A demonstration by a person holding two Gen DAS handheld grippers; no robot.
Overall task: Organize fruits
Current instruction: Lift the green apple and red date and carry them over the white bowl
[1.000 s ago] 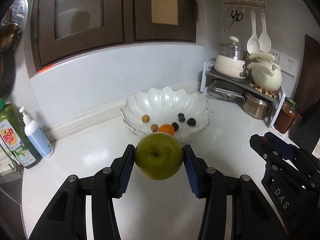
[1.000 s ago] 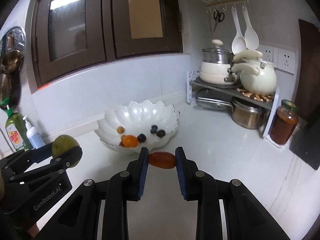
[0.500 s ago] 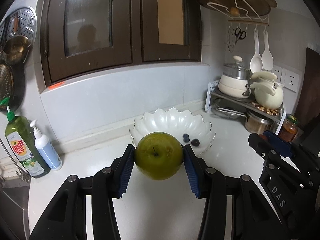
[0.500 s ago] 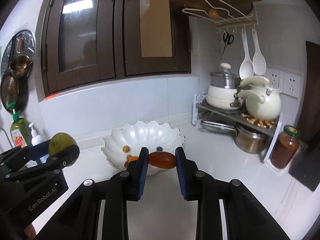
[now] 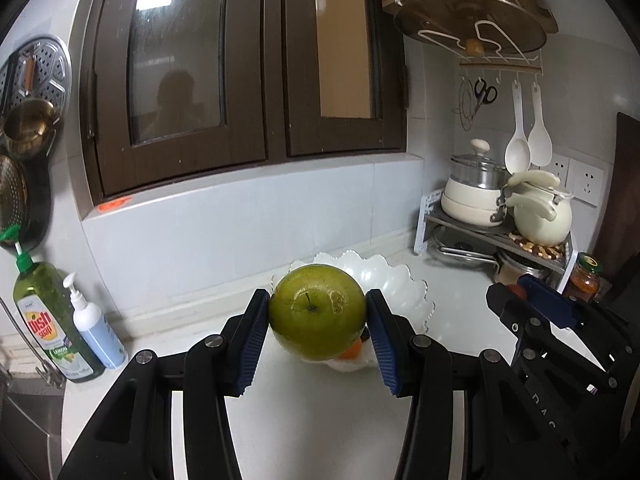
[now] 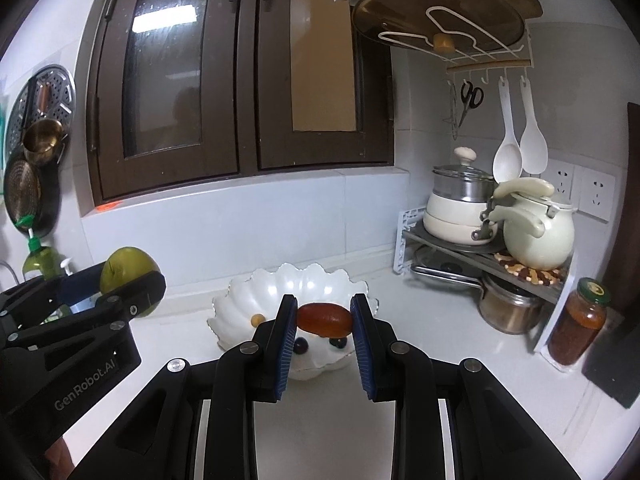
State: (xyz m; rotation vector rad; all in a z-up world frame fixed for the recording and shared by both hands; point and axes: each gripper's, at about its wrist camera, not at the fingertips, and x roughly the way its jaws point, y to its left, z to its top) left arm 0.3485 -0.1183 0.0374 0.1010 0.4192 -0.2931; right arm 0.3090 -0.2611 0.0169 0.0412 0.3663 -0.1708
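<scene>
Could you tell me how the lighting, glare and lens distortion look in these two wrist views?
Left wrist view: a ceiling light glares off the cabinet glass, the green apple is sharp, straight frames bow. Right wrist view: similar glare and bowing, dark corners, red-brown fruit sharp, dim overall.

- "GenRobot.AI" stands in pale letters on the black plastic side of the left gripper (image 6: 124, 288), seen from the right wrist view.
- On the black body of the right gripper (image 5: 536, 300), seen from the left wrist view, pale letters run along the side; they read roughly "DAS", partly cut off and hard to make out.
- The green plastic dish-soap bottle with a pump top (image 5: 52, 328) bears a yellow and red label reading "dish soap", with "LEMON" in small print below; the finer print is too small to read.
- The white pump bottle with a pale blue label (image 5: 98, 334) shows no print that can be read.
</scene>
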